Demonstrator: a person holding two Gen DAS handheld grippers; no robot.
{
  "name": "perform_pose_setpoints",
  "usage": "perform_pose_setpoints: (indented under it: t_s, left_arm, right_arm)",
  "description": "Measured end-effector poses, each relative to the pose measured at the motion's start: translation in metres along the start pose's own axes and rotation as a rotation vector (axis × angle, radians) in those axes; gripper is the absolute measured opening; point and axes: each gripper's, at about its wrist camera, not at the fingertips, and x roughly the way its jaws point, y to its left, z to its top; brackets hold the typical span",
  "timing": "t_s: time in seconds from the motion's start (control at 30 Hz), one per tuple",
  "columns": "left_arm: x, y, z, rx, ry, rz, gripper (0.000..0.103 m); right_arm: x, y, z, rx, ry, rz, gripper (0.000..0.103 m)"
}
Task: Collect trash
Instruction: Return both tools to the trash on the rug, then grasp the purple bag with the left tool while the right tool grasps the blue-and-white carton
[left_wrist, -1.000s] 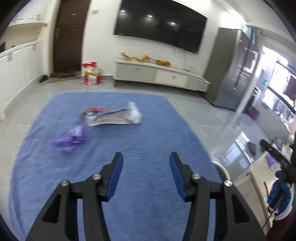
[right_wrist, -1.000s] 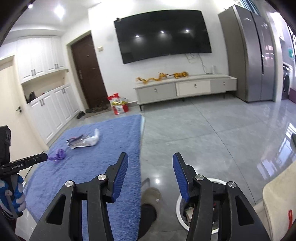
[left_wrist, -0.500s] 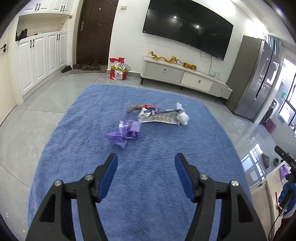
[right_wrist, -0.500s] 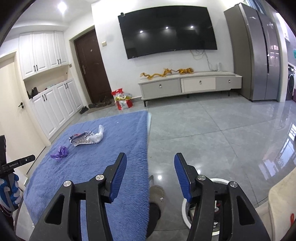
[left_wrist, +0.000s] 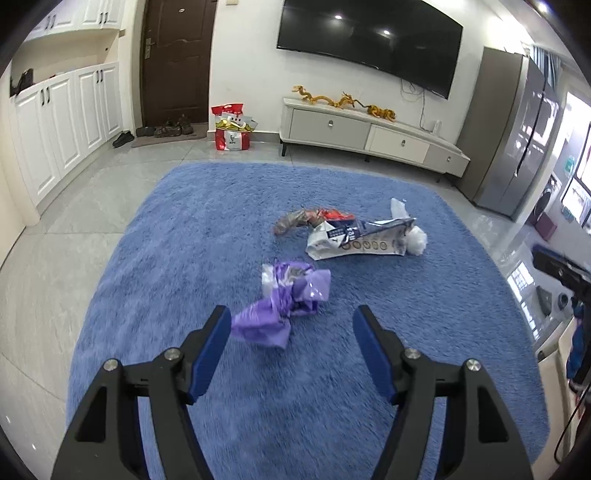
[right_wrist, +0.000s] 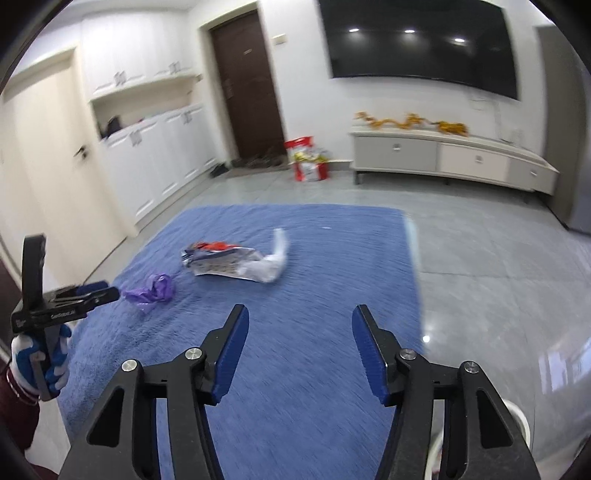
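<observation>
My left gripper (left_wrist: 291, 325) is opening, nothing between its jaws, above the purple wrapper (left_wrist: 286, 304) on the blue rug (left_wrist: 184, 240). My right gripper (right_wrist: 297, 326) is opening too, empty. The white packet (left_wrist: 354, 240) lies farther off.

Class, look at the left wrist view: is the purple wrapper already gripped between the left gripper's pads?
No: the purple wrapper lies on the blue rug, ahead of the left gripper, whose opening jaws hold nothing.
</observation>
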Motion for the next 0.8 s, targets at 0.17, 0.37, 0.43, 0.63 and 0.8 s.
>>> perform_pose_setpoints:
  t_s: [0.17,0.37,0.43,0.63,0.8]
  left_arm:
    - [0.026,-0.001,0.005,0.042,0.028,-0.005,0.07]
    - [0.055,0.007,0.007,0.042,0.062,-0.009,0.07]
    - [0.062,0.01,0.008,0.035,0.068,-0.018,0.07]
    - [0.079,0.022,0.009,-0.015,0.093,-0.081,0.07]
    - [0.086,0.028,0.007,-0.049,0.097,-0.114,0.069]
  right_arm:
    - [0.057,0.033,0.025,-0.13,0.046,0.062,0.062]
    - [0.119,0.059,0.049,-0.264,0.093,0.116,0.074]
    - [0.141,0.062,0.055,-0.295,0.118,0.132,0.074]
    - [0.186,0.075,0.063,-0.396,0.195,0.187,0.074]
    - [0.205,0.095,0.06,-0.519,0.267,0.216,0.054]
